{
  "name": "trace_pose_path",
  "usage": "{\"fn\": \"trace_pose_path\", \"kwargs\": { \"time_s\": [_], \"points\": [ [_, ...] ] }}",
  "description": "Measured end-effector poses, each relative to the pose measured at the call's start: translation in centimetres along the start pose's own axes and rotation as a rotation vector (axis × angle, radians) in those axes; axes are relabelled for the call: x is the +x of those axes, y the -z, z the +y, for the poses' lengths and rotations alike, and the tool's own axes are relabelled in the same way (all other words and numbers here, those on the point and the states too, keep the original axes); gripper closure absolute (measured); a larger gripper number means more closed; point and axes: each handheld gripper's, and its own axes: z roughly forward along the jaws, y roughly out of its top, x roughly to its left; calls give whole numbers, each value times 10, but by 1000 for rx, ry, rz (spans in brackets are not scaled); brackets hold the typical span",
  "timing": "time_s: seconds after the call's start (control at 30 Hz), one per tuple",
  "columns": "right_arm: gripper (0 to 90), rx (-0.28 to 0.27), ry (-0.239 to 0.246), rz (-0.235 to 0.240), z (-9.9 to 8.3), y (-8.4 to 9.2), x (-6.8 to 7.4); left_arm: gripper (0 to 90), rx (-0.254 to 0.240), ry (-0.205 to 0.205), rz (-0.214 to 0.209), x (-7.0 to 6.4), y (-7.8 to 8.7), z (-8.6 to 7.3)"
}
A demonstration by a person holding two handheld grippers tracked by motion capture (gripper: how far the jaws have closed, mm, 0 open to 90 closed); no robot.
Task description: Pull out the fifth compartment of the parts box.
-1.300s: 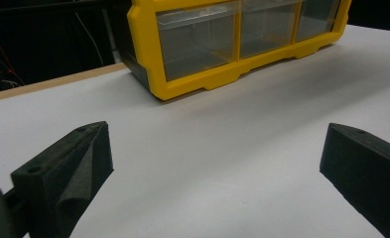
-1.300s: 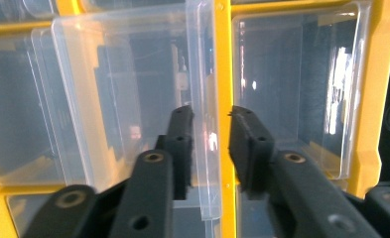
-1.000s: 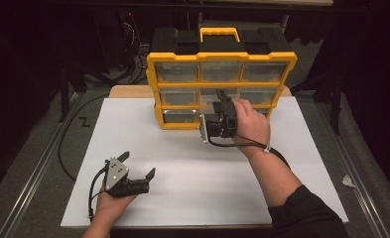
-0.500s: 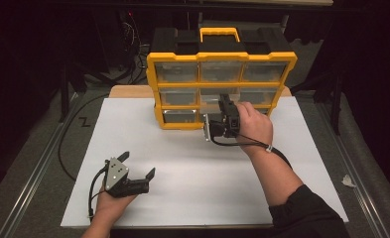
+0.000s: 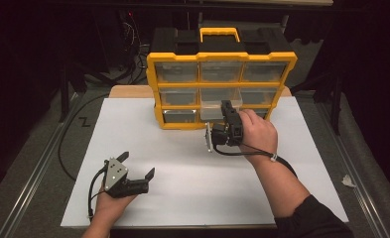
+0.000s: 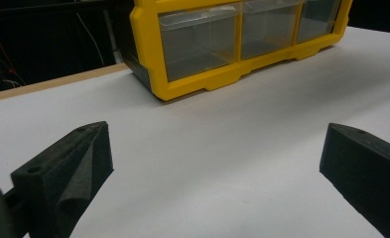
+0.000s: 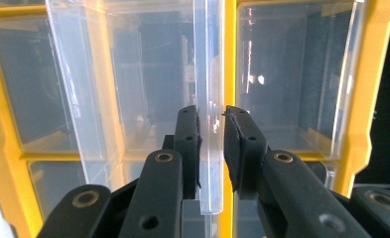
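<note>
A yellow organiser (image 5: 222,56) with clear drawers stands at the back of the white table (image 5: 182,198). One clear drawer (image 5: 212,110) in its middle column juts out from the frame. My right gripper (image 5: 226,106) is shut on that drawer's front lip; in the right gripper view the jaws pinch the thin clear lip (image 7: 210,163) of the drawer (image 7: 133,74), with the yellow frame (image 7: 229,49) behind. My left gripper (image 5: 138,164) rests open near the front left of the table, nothing between its jaws. The left gripper (image 6: 215,144) faces the organiser (image 6: 153,49) from afar.
The other drawers (image 5: 175,73) sit closed in the frame. A wooden board (image 5: 130,91) lies under the white sheet at the back. Black cables (image 5: 66,148) trail off the table's left side. A scrap of paper (image 5: 349,181) lies at the right.
My right gripper has drawn back toward the person, and the clear drawer has slid further out of the organiser with it. The left gripper has stayed put.
</note>
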Motion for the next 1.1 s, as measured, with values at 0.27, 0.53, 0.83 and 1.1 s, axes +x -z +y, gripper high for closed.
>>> {"fn": "trace_pose_path", "kwargs": {
  "time_s": [0.27, 0.53, 0.83, 1.1],
  "points": [
    [791, -12, 4, -13, 1, 19, 3, 6, -3, 2, 2, 1, 1, 0],
    [789, -27, 1, -20, 0, 27, 6, 6, -3, 1, 1, 1, 0, 0],
    [783, -34, -3, -20, -1, 30, 11, 6, -4, 1, 2, 1, 0, 0],
    [696, -33, -10, -6, -2, 29, 12, 7, -3, 1, 0, 1, 0, 0]
  ]
}}
